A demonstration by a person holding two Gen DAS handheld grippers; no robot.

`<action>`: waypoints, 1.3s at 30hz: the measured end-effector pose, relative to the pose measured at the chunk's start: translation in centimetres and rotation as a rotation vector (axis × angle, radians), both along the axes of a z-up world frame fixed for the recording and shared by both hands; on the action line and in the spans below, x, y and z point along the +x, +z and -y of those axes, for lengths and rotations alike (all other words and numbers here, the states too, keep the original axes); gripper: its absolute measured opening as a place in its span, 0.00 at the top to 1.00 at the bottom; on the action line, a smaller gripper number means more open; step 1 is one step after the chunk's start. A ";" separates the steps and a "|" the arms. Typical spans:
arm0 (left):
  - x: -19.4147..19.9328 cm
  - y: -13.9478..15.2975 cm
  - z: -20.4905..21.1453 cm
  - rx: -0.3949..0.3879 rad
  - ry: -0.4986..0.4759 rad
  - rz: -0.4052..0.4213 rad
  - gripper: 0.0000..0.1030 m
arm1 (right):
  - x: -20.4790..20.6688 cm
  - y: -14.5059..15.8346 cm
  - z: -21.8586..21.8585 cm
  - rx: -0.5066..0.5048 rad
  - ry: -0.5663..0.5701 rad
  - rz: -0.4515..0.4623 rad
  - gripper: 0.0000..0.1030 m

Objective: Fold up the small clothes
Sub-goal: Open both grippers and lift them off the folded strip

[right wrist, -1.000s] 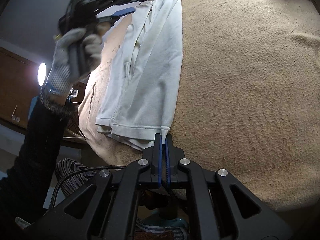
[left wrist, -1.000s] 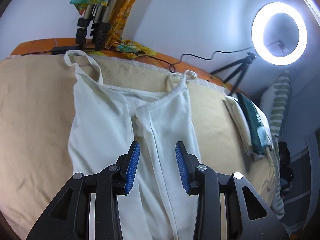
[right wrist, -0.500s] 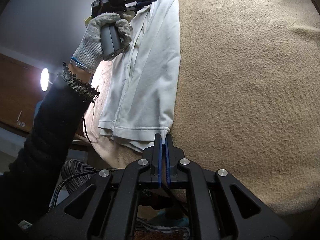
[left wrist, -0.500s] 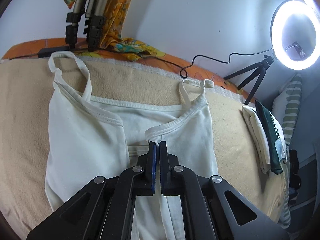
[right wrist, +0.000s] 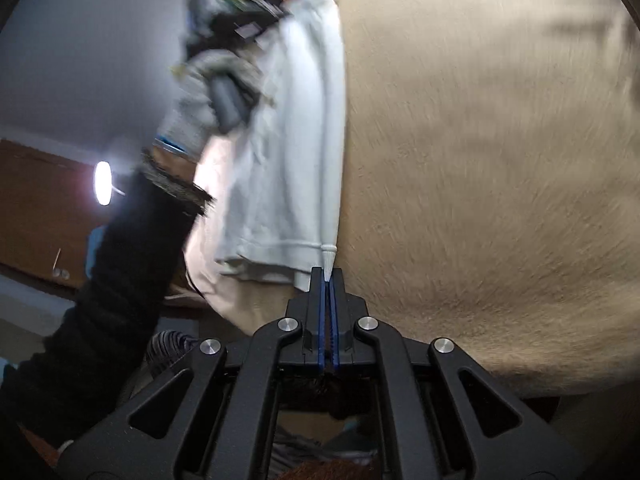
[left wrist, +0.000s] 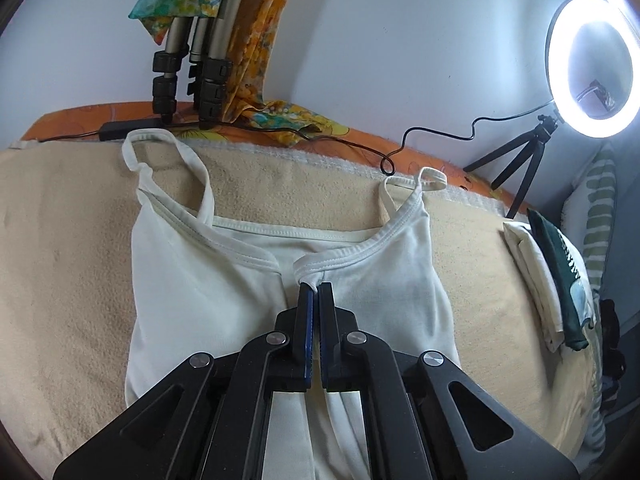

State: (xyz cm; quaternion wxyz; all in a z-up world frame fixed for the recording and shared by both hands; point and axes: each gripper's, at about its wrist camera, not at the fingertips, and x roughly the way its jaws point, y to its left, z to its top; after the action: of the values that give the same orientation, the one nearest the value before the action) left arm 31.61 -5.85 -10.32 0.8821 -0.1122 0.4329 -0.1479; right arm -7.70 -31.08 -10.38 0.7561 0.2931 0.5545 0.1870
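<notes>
Camisole, one, two straps, pinched by two grippers' closed jaws

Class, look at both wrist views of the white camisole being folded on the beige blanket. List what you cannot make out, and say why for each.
- Camisole hem, left wrist view: hidden behind the left tongs and cut by the bottom edge.
- Gloved left hand, right wrist view: motion-blurred; its grip is unclear.
- Items behind it at the top edge, right wrist view: blurred, unidentifiable.
- Fabric held inside the right tongs: covered by the shut pads.
</notes>
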 end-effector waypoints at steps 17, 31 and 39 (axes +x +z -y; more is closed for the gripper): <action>-9.7 6.2 -5.8 -0.004 -0.078 0.033 0.84 | 1.3 2.3 1.6 -0.134 0.030 0.027 0.86; -25.1 0.8 -11.0 -0.100 -0.099 -0.204 0.71 | 4.2 -0.1 1.5 -0.031 0.021 -0.005 0.73; -28.4 -1.4 -11.4 -0.276 -0.077 -0.274 0.71 | 4.9 -0.7 1.1 0.053 0.040 -0.023 0.69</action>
State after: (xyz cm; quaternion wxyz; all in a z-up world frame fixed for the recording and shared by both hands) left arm 3.16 5.55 -11.76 0.7850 -0.2342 0.5285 -0.2229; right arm -2.77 -32.21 -11.06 0.7378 0.3037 0.5637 0.2134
